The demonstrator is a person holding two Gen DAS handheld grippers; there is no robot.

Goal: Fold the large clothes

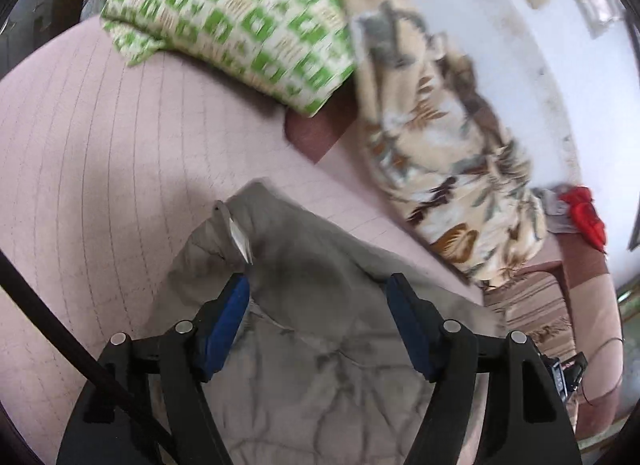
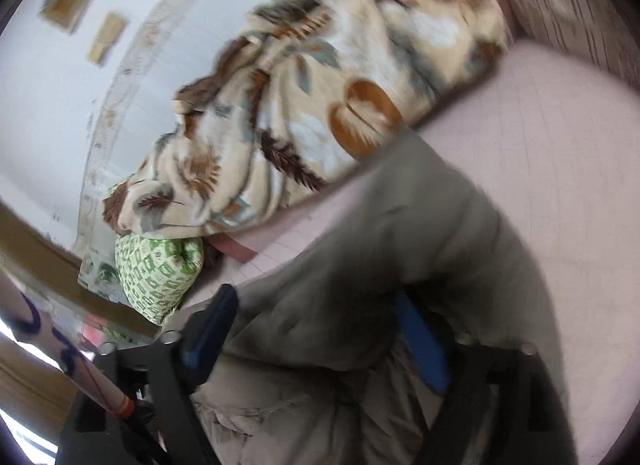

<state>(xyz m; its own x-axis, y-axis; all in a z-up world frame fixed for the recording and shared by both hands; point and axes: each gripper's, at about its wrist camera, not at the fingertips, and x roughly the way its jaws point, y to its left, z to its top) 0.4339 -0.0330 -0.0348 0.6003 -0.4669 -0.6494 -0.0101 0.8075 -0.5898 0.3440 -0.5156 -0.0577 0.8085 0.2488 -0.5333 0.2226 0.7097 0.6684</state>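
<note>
A grey-khaki garment (image 1: pixel 316 305) lies crumpled on the pink bed sheet (image 1: pixel 100 153). My left gripper (image 1: pixel 318 285) is open, its blue pads wide apart just above the garment, with a white label (image 1: pixel 240 241) a little ahead of the left pad. In the right wrist view the same garment (image 2: pixel 360 265) bulges up between the blue pads of my right gripper (image 2: pixel 316 305), which is open; the cloth lies over and between the fingers. The view is blurred.
A green-and-white patterned pillow (image 1: pixel 232 21) and a beige leaf-print blanket (image 1: pixel 440 137) lie along the wall side of the bed. A red cloth (image 1: pixel 584 217) sits at the far right. A striped brown cloth (image 1: pixel 532 305) lies near the bed's edge.
</note>
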